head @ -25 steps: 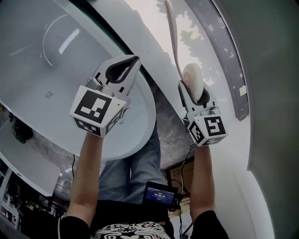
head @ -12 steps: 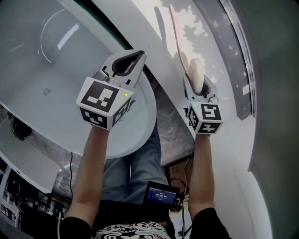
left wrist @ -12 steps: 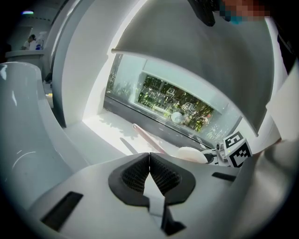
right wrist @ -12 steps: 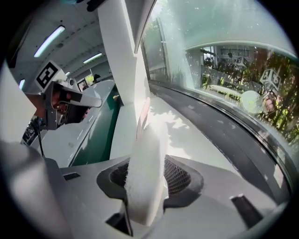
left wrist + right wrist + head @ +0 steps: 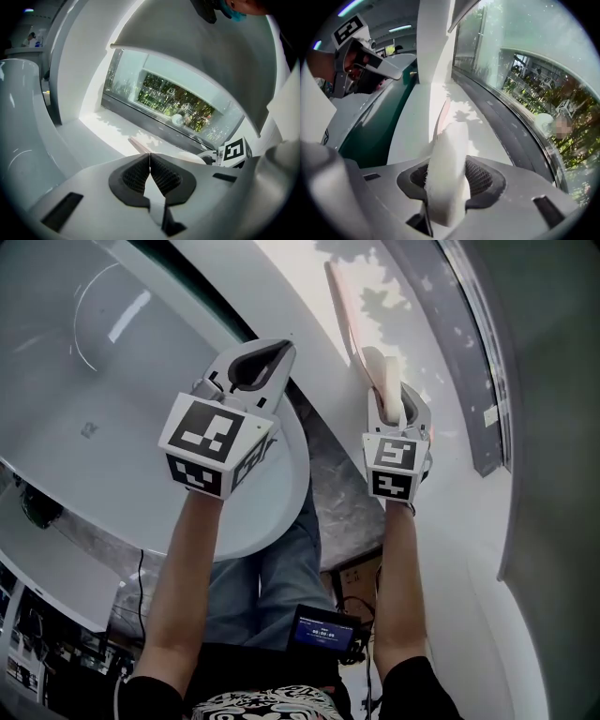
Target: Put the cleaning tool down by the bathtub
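Note:
The cleaning tool has a long pinkish handle (image 5: pixel 345 310) and a white fluffy head (image 5: pixel 386 381). My right gripper (image 5: pixel 399 397) is shut on the fluffy head (image 5: pixel 447 164), and the handle (image 5: pixel 442 115) reaches forward low over the sunlit white ledge (image 5: pixel 300 287) beside the bathtub. The white bathtub (image 5: pixel 112 409) fills the left of the head view, its rim (image 5: pixel 286 479) under my left gripper (image 5: pixel 279 352). My left gripper (image 5: pixel 150 157) is shut with nothing in it, level with the right one, a hand's width to its left. It also shows in the right gripper view (image 5: pixel 370 63).
A dark window frame (image 5: pixel 478 381) and glass (image 5: pixel 525 70) run along the ledge's far side. Grey stone floor (image 5: pixel 342 493) lies between tub and ledge. The person's jeans (image 5: pixel 272 568) and a small screen device (image 5: pixel 323 629) are below.
My right gripper has sunk and rolled, so its marker cube now faces up the picture. The tool's handle has tipped lower toward the ledge. My left gripper has barely shifted.

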